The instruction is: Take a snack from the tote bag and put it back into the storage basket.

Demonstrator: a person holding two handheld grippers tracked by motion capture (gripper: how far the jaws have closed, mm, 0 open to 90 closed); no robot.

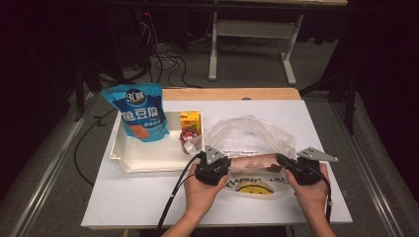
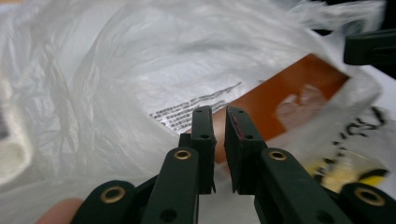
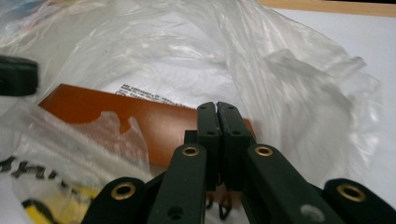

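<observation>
A clear plastic bag (image 1: 247,132) with a yellow smiley print lies on the white table (image 1: 148,197) at centre right. A flat orange box (image 1: 253,161) lies inside it. My left gripper (image 1: 223,166) is at the bag's left edge. Its jaws are almost together, pinching the film (image 2: 140,70) in front of the orange box (image 2: 285,91). My right gripper (image 1: 286,161) is at the bag's right edge. In the right gripper view, the right gripper (image 3: 218,106) has its jaws pressed together on the bag (image 3: 289,70), with the orange box (image 3: 154,122) just behind.
A white tray (image 1: 143,160) stands left of the bag. It holds a blue snack pouch (image 1: 140,111), a yellow carton (image 1: 189,120) and a small red packet (image 1: 189,136). A desk frame (image 1: 213,44) and cables are on the floor beyond the table.
</observation>
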